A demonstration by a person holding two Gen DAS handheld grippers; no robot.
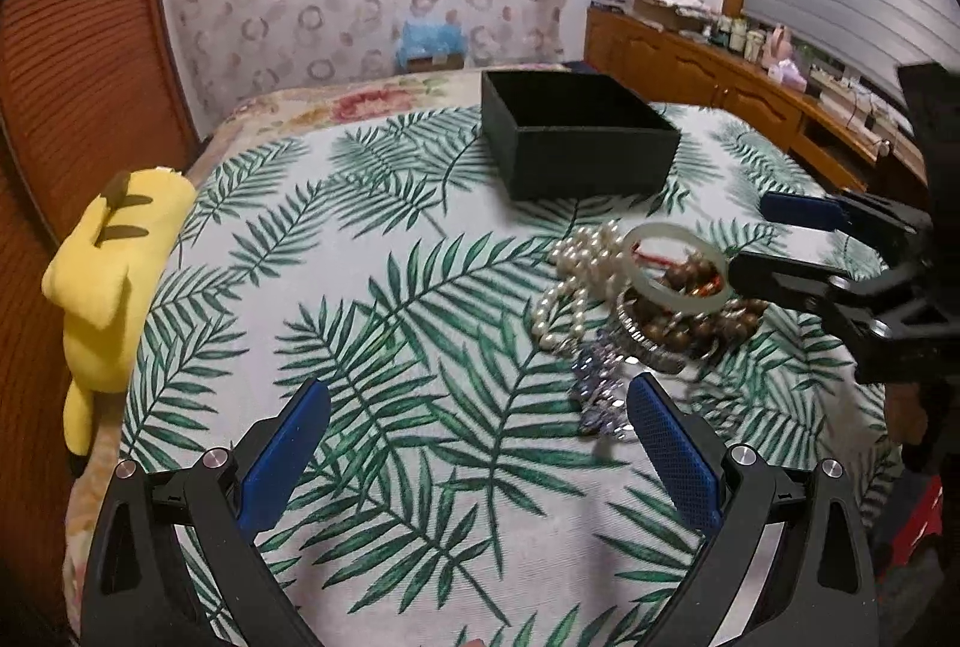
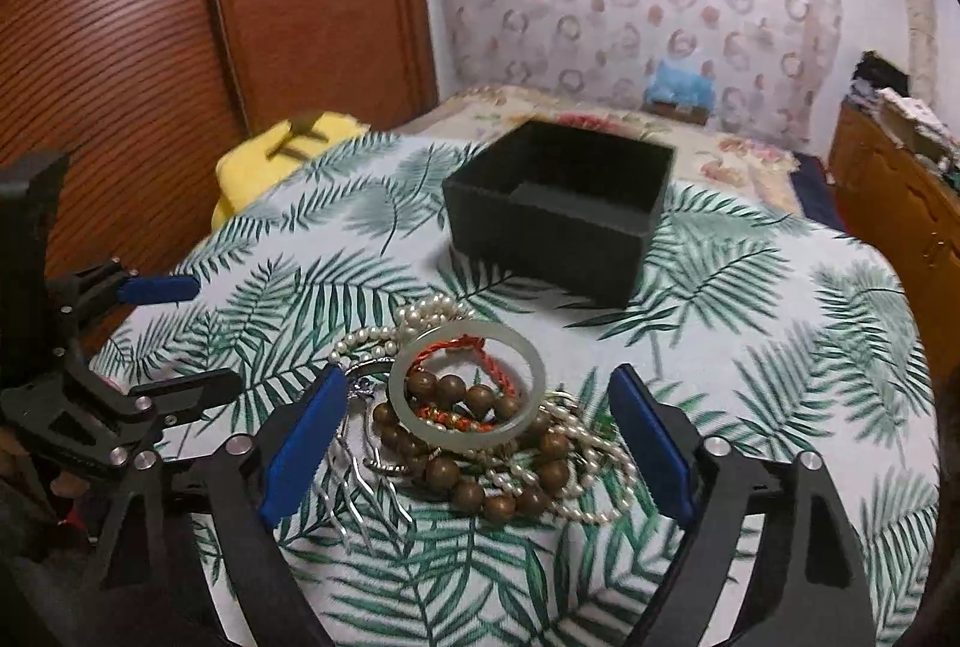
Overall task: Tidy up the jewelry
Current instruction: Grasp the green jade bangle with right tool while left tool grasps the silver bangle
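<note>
A pile of jewelry lies on the palm-leaf cloth: a pale jade bangle (image 2: 468, 386) (image 1: 678, 266) on top, brown wooden beads (image 2: 480, 473) (image 1: 684, 317), a pearl necklace (image 1: 576, 287) (image 2: 420, 323), a red braided cord (image 2: 462, 350) and a silver hair comb (image 2: 366, 491) (image 1: 600, 395). An open, empty black box (image 1: 576, 137) (image 2: 558, 209) stands behind the pile. My right gripper (image 2: 480, 437) (image 1: 756, 239) is open, its fingers on either side of the pile. My left gripper (image 1: 480, 443) (image 2: 180, 335) is open and empty, left of the pile.
A yellow plush toy (image 1: 114, 275) (image 2: 288, 143) lies at the cloth's left edge. A wooden headboard (image 1: 78, 77) rises on the left. A wooden dresser (image 1: 750, 89) with clutter runs along the right. A floral bedspread (image 2: 600, 119) lies beyond the box.
</note>
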